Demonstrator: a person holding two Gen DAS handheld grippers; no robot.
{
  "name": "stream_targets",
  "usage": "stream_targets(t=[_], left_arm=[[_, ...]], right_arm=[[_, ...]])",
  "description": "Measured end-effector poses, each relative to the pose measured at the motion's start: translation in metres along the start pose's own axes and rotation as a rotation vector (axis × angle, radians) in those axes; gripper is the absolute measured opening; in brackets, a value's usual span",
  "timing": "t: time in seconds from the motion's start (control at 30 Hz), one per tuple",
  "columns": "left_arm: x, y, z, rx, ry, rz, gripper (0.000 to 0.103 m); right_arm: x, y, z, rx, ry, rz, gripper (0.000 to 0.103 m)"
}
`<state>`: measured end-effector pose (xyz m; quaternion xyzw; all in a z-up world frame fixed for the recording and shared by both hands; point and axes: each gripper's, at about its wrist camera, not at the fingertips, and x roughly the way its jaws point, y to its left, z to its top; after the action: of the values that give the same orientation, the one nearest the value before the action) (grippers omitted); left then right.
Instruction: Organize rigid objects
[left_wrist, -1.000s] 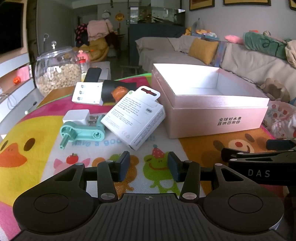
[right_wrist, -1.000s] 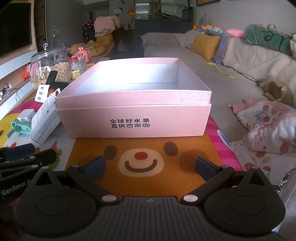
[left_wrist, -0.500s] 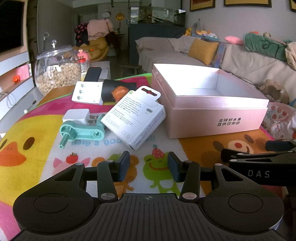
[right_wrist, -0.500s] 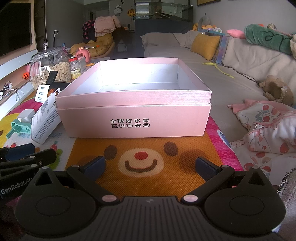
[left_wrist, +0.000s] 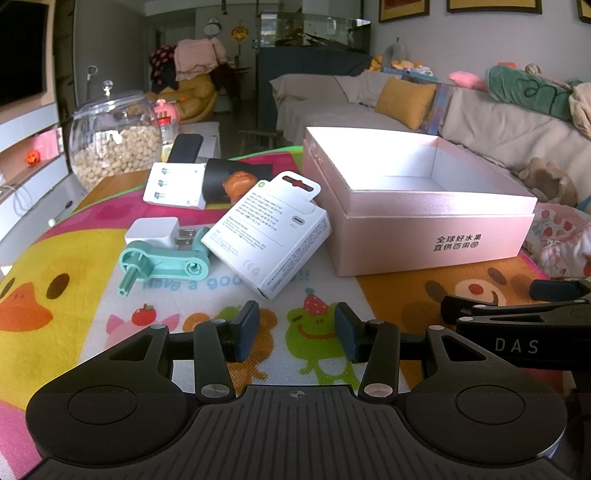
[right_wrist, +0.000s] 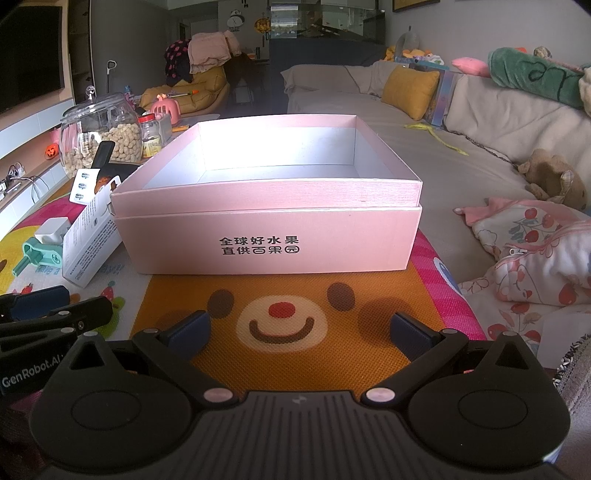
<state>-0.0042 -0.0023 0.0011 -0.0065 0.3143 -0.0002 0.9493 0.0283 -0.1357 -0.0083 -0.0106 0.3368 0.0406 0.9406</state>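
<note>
Your left gripper (left_wrist: 293, 330) sits part-open and empty, right gripper (right_wrist: 299, 334) wide and empty; white carton (left_wrist: 269, 236) leans beside the pink box (left_wrist: 436, 236): widen, grip its long sides squarely

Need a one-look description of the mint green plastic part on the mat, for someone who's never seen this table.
Start at the pink box; left of it lies a white retail carton. The mint green part is left of that, before a white charger. It alone is green, a flat arm with a peg.
</note>
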Motion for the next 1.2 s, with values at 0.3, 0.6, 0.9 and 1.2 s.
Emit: stream_targets(t=[0.3, 0.6, 0.9, 1.2], left_arm=[[-0.0001, -0.0001, -0.0001, -0.001, 0.0, -0.001, 0.049], [0.0001, 0.0009, 0.0, -0.003, 0.0, -0.002, 0.049], [0.0033, 0.0031, 0.0014, 0.001, 0.0, 0.0, 0.049], [0.0033, 0.0026, 0.0016, 0.005, 0.0, 0.003, 0.05]], right_arm=[[0.0001, 0.0, 0.0, 0.0, 0.0, 0.0, 0.103], [0.0001, -0.0002, 0.0, 0.0, 0.0, 0.0, 0.103], [0.0002, 0.0, -0.0001, 0.0, 0.0, 0.0, 0.103], [0.0, 0.0001, -0.0002, 0.0, 0.0, 0.0, 0.103]])
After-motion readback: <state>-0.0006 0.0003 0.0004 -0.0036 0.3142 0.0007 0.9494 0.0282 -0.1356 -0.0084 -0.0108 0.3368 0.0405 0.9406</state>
